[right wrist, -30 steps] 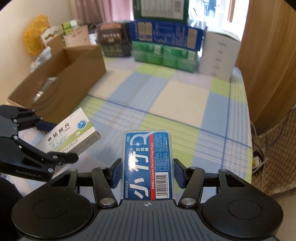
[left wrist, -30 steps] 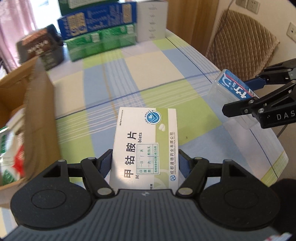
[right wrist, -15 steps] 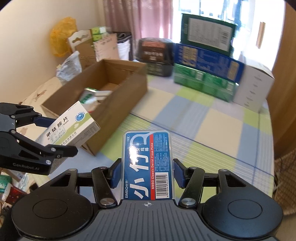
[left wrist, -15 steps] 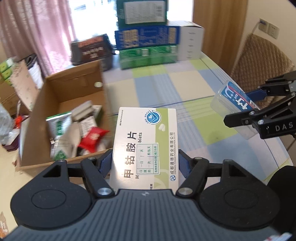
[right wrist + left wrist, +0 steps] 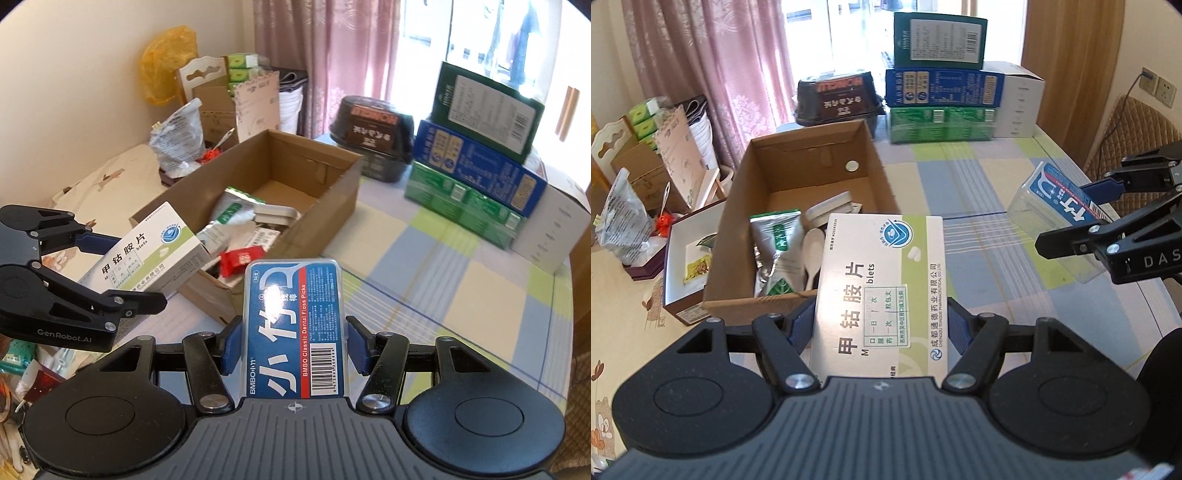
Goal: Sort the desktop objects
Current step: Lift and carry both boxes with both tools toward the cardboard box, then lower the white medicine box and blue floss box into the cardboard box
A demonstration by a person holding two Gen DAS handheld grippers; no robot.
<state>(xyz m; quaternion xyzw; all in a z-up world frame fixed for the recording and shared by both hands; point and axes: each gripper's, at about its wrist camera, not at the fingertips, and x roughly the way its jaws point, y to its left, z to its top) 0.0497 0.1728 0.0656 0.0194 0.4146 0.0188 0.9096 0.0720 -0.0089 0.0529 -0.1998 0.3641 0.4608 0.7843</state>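
Observation:
A white and green medicine box (image 5: 882,284) sits between the blue pads of my left gripper (image 5: 881,328), which is shut on it; the same medicine box (image 5: 147,254) shows at the left of the right wrist view. My right gripper (image 5: 293,345) is shut on a clear dental floss pick box (image 5: 295,325) with a blue label, and that floss box (image 5: 1056,206) hangs at the right of the left wrist view. Both are held in the air near the front of an open cardboard box (image 5: 798,173) that holds a silver-green pouch (image 5: 779,251), a white spoon and a red packet (image 5: 242,258).
Stacked green and blue cartons (image 5: 940,96) and a white carton (image 5: 1021,103) stand at the table's far end beside a dark noodle bowl (image 5: 836,98). The checked tablecloth (image 5: 971,184) spreads to the right. Bags, small boxes and curtains crowd the left. A wicker chair (image 5: 1137,136) stands right.
Both grippers have swung left and risen with their boxes still held. The cardboard box has come from the left edge into the middle of both views.

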